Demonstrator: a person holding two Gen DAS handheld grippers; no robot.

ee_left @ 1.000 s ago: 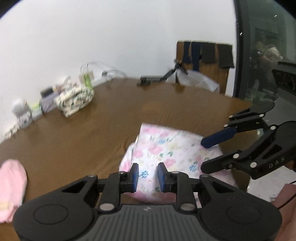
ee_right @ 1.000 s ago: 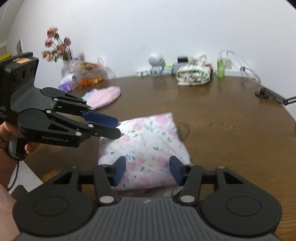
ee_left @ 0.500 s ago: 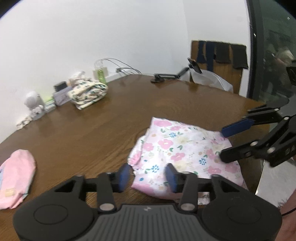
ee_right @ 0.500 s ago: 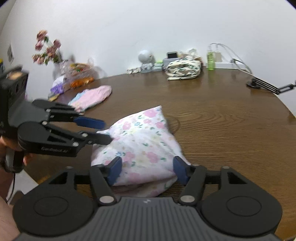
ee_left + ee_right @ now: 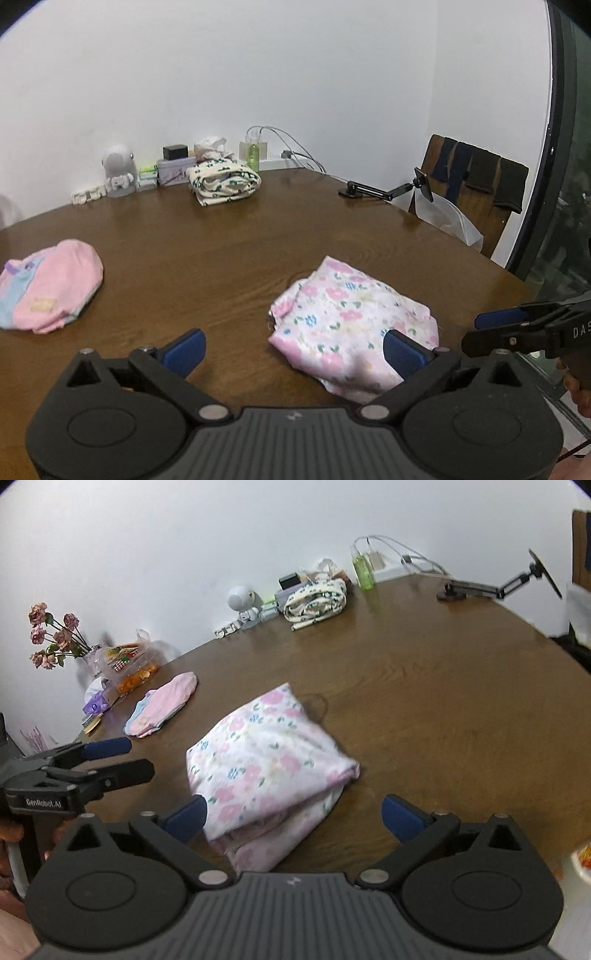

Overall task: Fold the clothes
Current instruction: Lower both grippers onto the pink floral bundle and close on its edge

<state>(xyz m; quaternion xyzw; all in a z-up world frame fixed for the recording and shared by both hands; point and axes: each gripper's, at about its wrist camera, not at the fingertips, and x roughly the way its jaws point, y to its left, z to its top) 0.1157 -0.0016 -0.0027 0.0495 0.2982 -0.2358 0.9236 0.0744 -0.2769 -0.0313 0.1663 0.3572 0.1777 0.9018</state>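
Lying on one round wooden table (image 5: 229,251) are three folded garments: a floral pink-and-white bundle (image 5: 269,764) nearest, a pink one (image 5: 48,284) to the left, a cream patterned one (image 5: 223,182) by the wall. Two grippers have just been opening: the left gripper (image 5: 293,347) and right gripper (image 5: 293,818) stand spread wide, holding nothing, with the floral bundle just ahead, between them

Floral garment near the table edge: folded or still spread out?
Folded. The floral garment lies as a compact bundle, layered edges showing at its near end, on the table; neither open gripper touches it.
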